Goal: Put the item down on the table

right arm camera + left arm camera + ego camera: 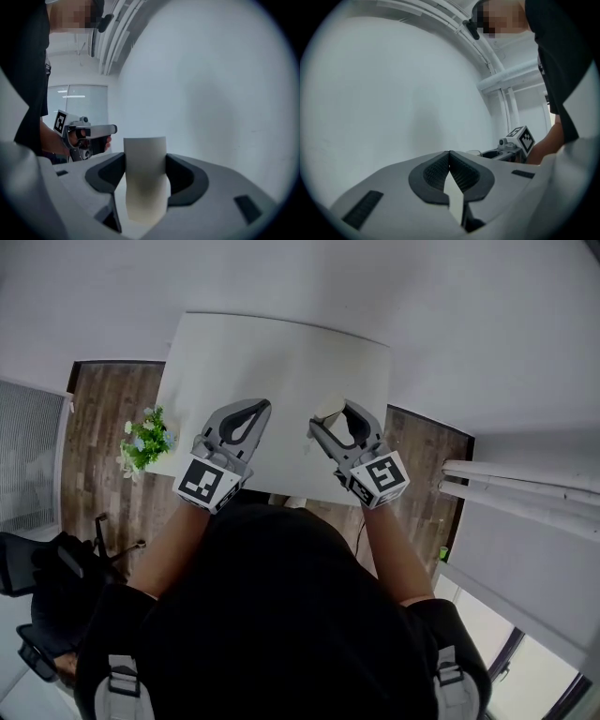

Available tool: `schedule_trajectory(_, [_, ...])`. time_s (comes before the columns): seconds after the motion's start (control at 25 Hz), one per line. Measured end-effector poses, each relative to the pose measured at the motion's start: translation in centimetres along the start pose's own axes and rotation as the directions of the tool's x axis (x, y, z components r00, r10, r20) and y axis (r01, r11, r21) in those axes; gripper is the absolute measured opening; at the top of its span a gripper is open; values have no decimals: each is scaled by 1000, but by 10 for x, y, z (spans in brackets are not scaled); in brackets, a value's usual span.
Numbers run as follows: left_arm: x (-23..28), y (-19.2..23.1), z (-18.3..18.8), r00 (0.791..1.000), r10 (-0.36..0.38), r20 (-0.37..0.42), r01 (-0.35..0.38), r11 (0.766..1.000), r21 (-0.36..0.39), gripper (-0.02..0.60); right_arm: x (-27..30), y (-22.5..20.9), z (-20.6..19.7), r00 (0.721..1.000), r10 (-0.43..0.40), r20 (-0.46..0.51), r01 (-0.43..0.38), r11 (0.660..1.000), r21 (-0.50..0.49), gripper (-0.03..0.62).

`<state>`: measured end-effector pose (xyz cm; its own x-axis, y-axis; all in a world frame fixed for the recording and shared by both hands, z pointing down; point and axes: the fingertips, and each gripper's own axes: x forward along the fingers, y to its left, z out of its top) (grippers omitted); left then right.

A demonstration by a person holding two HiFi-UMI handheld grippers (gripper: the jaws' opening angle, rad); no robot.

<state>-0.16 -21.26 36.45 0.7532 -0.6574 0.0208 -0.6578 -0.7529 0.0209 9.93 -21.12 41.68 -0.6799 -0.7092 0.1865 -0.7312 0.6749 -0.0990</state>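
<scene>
Pale cylindrical item (145, 152) clamped in right gripper (145, 178) jaws, over white surface (281, 362), 3 o'clock of left gripper (450, 165), whose jaws are together and empty. Item best lowered upright until seated, then jaws parted.

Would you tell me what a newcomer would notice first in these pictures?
The right tool is clamped on a pale cylindrical item over the white table. Beside it, the left tool is shut and empty. A small green plant sits by the table's left edge.
</scene>
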Motion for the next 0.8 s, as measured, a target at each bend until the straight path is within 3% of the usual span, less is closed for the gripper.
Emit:
schedule_trajectory(0.16, [12, 19, -8, 1000, -20, -9, 19, 1000, -21, -6, 18, -14, -12, 995, -40, -94, 37, 999, -39, 275])
schedule_trajectory(0.36, [21, 33, -17, 999, -40, -12, 40, 998, -40, -6, 42, -22, -37, 971, -33, -238, 1, 991, -132, 273])
schedule_trajectory(0.6, [26, 50, -34, 997, -47, -55, 44, 998, -51, -6, 69, -25, -65, 926, -35, -376, -58, 971, -232, 273])
schedule_trajectory(0.8, [29, 60, -47, 997, -50, -61, 47, 997, -61, -6, 87, -33, -92, 865, -42, -500, -135, 940, -313, 273])
